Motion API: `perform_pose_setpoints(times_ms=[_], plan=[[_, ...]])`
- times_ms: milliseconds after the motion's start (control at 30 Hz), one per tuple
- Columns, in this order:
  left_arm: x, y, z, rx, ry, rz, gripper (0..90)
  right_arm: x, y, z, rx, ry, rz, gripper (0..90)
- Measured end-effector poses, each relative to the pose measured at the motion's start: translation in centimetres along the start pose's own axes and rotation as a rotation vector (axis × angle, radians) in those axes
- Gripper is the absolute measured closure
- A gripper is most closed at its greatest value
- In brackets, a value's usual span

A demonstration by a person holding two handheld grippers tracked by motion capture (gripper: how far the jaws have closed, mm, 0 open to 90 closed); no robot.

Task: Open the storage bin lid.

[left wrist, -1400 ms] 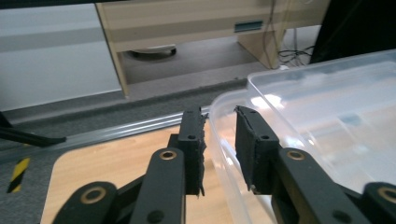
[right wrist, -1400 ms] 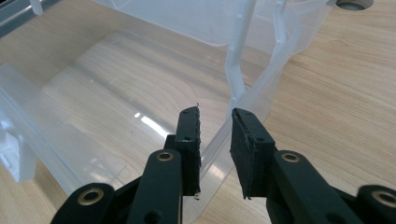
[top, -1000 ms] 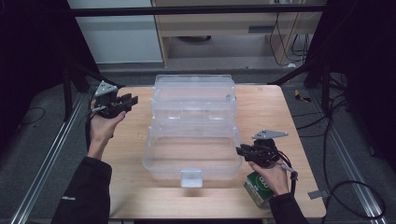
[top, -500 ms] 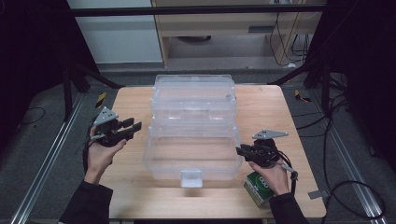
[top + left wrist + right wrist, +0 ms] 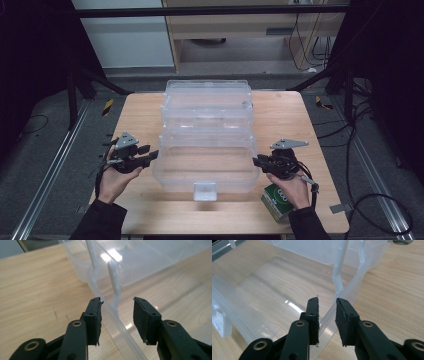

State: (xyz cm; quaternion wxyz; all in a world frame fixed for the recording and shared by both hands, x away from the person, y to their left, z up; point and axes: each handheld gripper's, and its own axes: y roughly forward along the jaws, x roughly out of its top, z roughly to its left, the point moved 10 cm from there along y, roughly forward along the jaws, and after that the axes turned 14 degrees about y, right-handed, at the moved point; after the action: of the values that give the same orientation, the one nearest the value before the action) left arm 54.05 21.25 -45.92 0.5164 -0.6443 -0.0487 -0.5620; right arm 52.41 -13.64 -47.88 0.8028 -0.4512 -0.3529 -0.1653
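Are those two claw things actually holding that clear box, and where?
The right gripper pinches the box's right wall rim. The left gripper, just opening, straddles the left rim without pressing.

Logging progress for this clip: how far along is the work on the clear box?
Done: the clear box stands unfolded. In hand: the right claw sits close around its right rim, grip unclear; the left claw, jaws just opened wider, straddles the left rim without pressing. Left: closing the left claw and moving the box, probably.
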Motion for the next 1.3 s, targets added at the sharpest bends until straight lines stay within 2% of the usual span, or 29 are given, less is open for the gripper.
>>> perform_pose_setpoints(times_ms=[100, 200, 333, 500, 733, 800, 900, 1000, 1067, 1300], plan=[[-0.8, 0.8, -0.7, -0.025, 0.000, 0.039, 60.7, 0.0, 0.0, 0.0, -0.003, -0.004, 0.004, 72.6], [-1.6, 1.5, -1.0, -0.023, 0.006, 0.075, 63.8, 0.0, 0.0, 0.0, -0.008, -0.007, 0.005, 72.7], [-1.6, 1.5, -0.9, -0.014, 0.008, 0.069, 64.6, 0.0, 0.0, 0.0, -0.007, -0.008, 0.007, 72.7], [-1.6, 1.5, -0.8, -0.025, -0.012, 0.057, 65.4, 0.0, 0.0, 0.1, -0.019, -0.009, 0.012, 73.3], [-1.5, 1.5, -0.8, -0.019, 0.000, 0.049, 66.3, 0.0, -0.1, 0.2, -0.032, -0.007, 0.016, 74.1], [-1.4, 1.5, -0.7, -0.013, 0.006, 0.047, 67.2, 0.0, -0.1, 0.2, -0.052, -0.017, 0.018, 74.4], [-1.4, 1.5, -0.7, -0.009, 0.010, 0.048, 67.3, 0.0, -0.1, 0.3, -0.044, -0.004, 0.020, 74.1], [-1.2, 1.3, -0.6, -0.009, 0.008, 0.029, 69.5, 0.0, -0.1, 0.2, -0.030, 0.013, 0.016, 73.6], [-0.9, 0.9, -0.3, 0.004, 0.010, 0.013, 66.9, 0.0, -0.1, 0.2, -0.032, 0.003, 0.017, 73.2], [-0.1, -0.8, 0.7, 0.034, 0.015, -0.053, 56.1, 1.0, -1.6, 0.4, -0.021, -0.009, -0.020, 60.3]])
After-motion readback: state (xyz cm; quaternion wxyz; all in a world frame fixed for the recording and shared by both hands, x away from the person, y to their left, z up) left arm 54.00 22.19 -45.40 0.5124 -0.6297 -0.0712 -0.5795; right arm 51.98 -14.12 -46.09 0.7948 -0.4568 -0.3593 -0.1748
